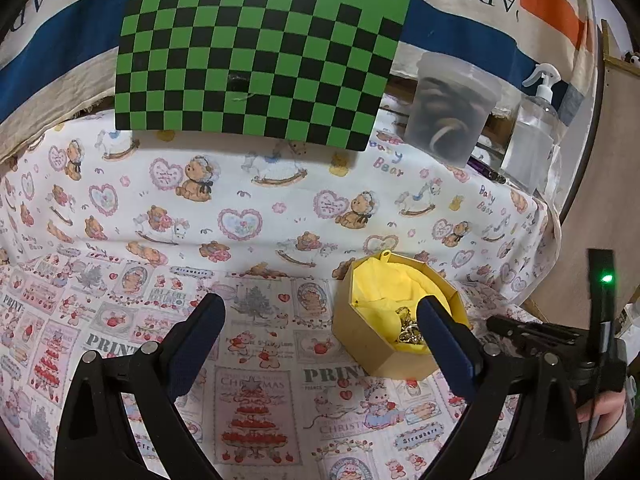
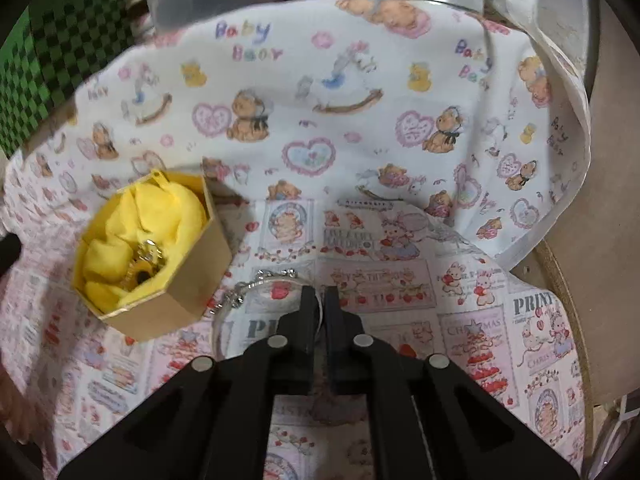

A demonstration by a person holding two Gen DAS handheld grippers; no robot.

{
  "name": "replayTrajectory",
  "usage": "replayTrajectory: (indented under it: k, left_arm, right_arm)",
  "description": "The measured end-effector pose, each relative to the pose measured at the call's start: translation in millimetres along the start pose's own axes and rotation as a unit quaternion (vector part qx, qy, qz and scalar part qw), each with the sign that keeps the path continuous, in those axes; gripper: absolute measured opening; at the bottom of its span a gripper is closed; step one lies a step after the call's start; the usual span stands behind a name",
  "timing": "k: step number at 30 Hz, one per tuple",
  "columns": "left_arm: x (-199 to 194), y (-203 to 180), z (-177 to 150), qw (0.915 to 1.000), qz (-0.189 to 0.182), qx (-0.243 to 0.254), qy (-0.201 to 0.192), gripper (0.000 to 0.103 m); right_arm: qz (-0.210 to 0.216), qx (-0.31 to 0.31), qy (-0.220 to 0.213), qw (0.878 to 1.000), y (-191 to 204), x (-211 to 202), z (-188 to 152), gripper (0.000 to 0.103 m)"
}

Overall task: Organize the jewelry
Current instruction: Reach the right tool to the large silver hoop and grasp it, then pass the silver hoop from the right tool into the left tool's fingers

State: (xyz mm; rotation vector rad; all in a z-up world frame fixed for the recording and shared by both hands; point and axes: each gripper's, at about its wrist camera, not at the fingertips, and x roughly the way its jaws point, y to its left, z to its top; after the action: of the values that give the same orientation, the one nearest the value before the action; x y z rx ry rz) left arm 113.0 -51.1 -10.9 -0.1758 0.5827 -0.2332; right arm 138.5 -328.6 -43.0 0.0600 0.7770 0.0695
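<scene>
Right tool [image 2: 320,298] pinches the bracelet [image 2: 256,280] on the desk; next, lift it into the box [image 2: 200,276] beside.

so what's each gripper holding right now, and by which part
The right gripper is shut on the rim of a clear bangle with a silver chain, at its near-right edge. The left gripper holds nothing; its jaws stand open.

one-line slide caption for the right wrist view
Right gripper shut on a silver bracelet lying on printed cloth, beside a yellow-lined hexagonal box holding gold jewelry.
</scene>
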Motion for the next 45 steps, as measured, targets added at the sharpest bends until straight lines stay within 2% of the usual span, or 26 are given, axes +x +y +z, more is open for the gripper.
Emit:
replayTrajectory:
  k: [5,10,12,16,19,20,22,24,25,27,28,29,30,32,34,36,38,40,42,44,45]
  left_arm:
    - [-5,-1,1,0.9999,-0.009,-0.001,-0.005,0.096]
    - [-10,-10,0,0.9995,-0.025,0.014,-0.011,0.096]
    - [-13,-17,-1,0.9983,-0.051,0.027,-0.011,0.096]
    - [-19,-30,-3,0.9929,-0.11,0.044,-0.008,0.094]
    - [-21,-41,-6,0.9877,-0.145,0.059,0.004,0.084]
    - [-19,-43,-7,0.9858,-0.156,0.06,0.016,0.077]
    - [-12,-47,-9,0.9831,-0.169,0.057,0.041,0.062]
    - [-2,-45,-12,0.9802,-0.18,0.043,0.07,0.043]
    - [1,-44,-13,0.9791,-0.184,0.036,0.079,0.039]
    - [8,-39,-14,0.9752,-0.199,0.014,0.096,0.016]
    - [9,-37,-14,0.9711,-0.216,0.004,0.102,0.009]
    - [10,-34,-13,0.9674,-0.229,-0.007,0.108,0.006]
    - [8,-32,-12,0.9676,-0.23,-0.013,0.104,0.005]
    - [3,-31,-10,0.9731,-0.213,-0.006,0.086,0.003]
    - [-3,-29,-6,0.9822,-0.177,0.003,0.061,0.003]
    - [-14,-31,-2,0.9917,-0.123,0.025,0.025,0.003]
    - [-26,-34,2,0.9949,-0.083,0.057,-0.012,0.003]
    - [-36,-37,6,0.9947,-0.049,0.082,-0.038,0.003]
    - [-45,-42,9,0.9911,-0.006,0.119,-0.059,0.003]
    - [-51,-45,12,0.9823,0.037,0.163,-0.084,0.003]
    - [-55,-46,12,0.9779,0.047,0.182,-0.092,0.003]
  right_arm:
    - [0.04,-0.028,-0.093,0.994,6,-44,0,0.005]
    - [0.081,-0.061,-0.178,0.979,24,-82,0,0.004]
    - [0.099,-0.077,-0.205,0.971,32,-96,-3,0.004]
    - [0.129,-0.104,-0.214,0.963,50,-102,-11,0.004]
    - [0.138,-0.118,-0.21,0.961,60,-100,-17,0.004]
    - [0.138,-0.123,-0.211,0.96,64,-99,-19,0.004]
    - [0.146,-0.124,-0.213,0.958,68,-96,-22,0.004]
    - [0.156,-0.127,-0.214,0.956,71,-98,-25,0.004]
    - [0.158,-0.129,-0.216,0.955,71,-98,-27,0.004]
    - [0.164,-0.131,-0.22,0.953,72,-101,-28,0.005]
    - [0.169,-0.13,-0.22,0.952,72,-102,-27,0.005]
    - [0.175,-0.13,-0.215,0.952,73,-101,-27,0.005]
    - [0.17,-0.131,-0.217,0.952,74,-101,-28,0.004]
    - [0.155,-0.141,-0.216,0.954,77,-99,-28,0.004]
    - [0.154,-0.144,-0.206,0.956,77,-95,-28,0.005]
    - [0.159,-0.14,-0.194,0.958,78,-91,-28,0.022]
    - [0.161,-0.145,-0.184,0.959,81,-88,-30,0.023]
    - [0.168,-0.151,-0.169,0.959,85,-83,-33,0.028]
    - [0.184,-0.164,-0.144,0.958,90,-77,-35,0.037]
    - [0.201,-0.179,-0.118,0.956,97,-70,-39,0.037]
    - [0.21,-0.183,-0.109,0.954,101,-67,-41,0.037]
